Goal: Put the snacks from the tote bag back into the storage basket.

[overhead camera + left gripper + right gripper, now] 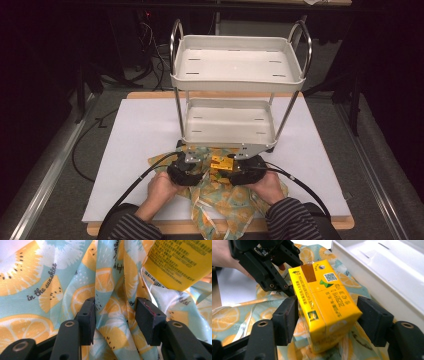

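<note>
Near the table's [140, 130] front edge, just before the foot of the white two-tier rack [235, 75], lies a fruit-print cloth [225, 200] with a yellow carton [324, 302] on it; the right gripper [328, 315] has its jaws around the carton, the left one against its side, the right one just clear of it; the left gripper [115, 315] has its jaws apart with a fold of the cloth standing between them, not pinched.

high view above, looking fwd/down, gripper views close-up, all share the fruit-print cloth [225, 197]
</note>
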`<action>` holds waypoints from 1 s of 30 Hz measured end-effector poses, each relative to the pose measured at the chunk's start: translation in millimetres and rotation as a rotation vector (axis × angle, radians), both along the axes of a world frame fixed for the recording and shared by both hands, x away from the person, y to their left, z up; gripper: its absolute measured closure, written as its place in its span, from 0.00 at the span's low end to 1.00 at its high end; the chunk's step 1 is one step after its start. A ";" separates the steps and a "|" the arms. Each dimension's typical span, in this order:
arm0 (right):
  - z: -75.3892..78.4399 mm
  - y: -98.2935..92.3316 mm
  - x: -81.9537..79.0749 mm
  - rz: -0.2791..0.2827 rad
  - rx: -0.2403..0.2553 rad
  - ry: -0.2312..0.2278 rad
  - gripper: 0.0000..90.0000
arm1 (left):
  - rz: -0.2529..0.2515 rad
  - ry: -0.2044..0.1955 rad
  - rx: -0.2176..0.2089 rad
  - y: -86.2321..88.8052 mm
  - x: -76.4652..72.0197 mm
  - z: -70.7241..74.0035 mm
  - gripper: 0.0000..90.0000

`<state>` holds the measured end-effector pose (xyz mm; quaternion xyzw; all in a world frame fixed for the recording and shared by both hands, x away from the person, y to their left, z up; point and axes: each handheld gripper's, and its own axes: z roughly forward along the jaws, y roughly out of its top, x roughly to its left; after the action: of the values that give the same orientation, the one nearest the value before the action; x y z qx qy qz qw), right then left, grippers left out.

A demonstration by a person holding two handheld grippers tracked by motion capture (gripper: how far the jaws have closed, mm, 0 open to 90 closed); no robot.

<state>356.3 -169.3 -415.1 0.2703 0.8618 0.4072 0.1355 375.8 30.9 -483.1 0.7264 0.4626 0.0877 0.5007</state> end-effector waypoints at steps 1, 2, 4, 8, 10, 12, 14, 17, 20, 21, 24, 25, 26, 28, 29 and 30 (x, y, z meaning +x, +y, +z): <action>-1.6 1.9 1.3 0.001 -0.001 0.011 0.41 | 0.000 0.002 -0.001 0.0 0.2 0.1 0.58; -2.9 3.1 2.8 0.011 -0.006 0.009 0.41 | -0.005 0.006 -0.001 0.5 0.7 0.3 0.58; -7.8 8.5 4.5 0.020 -0.014 0.015 0.43 | -0.005 0.005 -0.001 0.5 0.5 0.2 0.58; -13.1 12.9 7.3 0.021 -0.014 0.032 0.42 | -0.004 0.005 -0.004 0.5 0.6 0.1 0.58; -14.2 14.0 7.4 0.023 -0.016 0.031 0.42 | -0.005 0.005 -0.001 0.4 0.4 0.2 0.57; -15.0 14.0 8.1 0.024 -0.020 0.036 0.42 | -0.001 0.008 0.000 -0.2 1.0 0.4 0.57; -16.9 14.6 8.6 0.026 -0.023 0.049 0.42 | 0.003 0.011 -0.004 -0.5 1.3 0.6 0.57; -21.8 16.8 9.2 0.034 -0.038 0.037 0.44 | -0.001 0.007 0.002 -0.2 1.1 0.4 0.57; -22.9 18.4 8.0 0.047 -0.053 0.031 0.54 | -0.001 0.008 -0.002 -0.1 1.3 0.3 0.57; -23.0 18.8 6.0 0.058 -0.051 0.022 0.59 | 0.000 0.008 0.003 -0.2 1.1 0.5 0.57; -22.6 20.4 0.7 0.076 -0.079 -0.021 0.60 | -0.001 0.011 0.000 -0.4 1.6 0.6 0.57; -22.5 20.8 -0.8 0.075 -0.083 -0.026 0.60 | -0.001 0.011 0.000 -0.5 1.5 0.6 0.57; -22.4 20.4 -1.0 0.077 -0.089 -0.030 0.61 | 0.000 0.008 0.002 -0.5 1.2 0.5 0.57; -22.4 20.8 -1.3 0.071 -0.084 -0.024 0.61 | 0.000 0.007 0.002 -0.3 0.9 0.3 0.57; -22.2 21.1 -1.4 0.067 -0.082 -0.021 0.61 | -0.001 0.008 0.002 -0.2 1.2 0.4 0.57; -22.1 21.1 -1.6 0.066 -0.083 -0.019 0.61 | 0.002 0.011 -0.004 -0.4 1.5 0.5 0.57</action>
<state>354.7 -148.1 -437.2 0.2320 0.8850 0.3781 0.1413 377.3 30.5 -482.6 0.7254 0.4661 0.0833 0.4996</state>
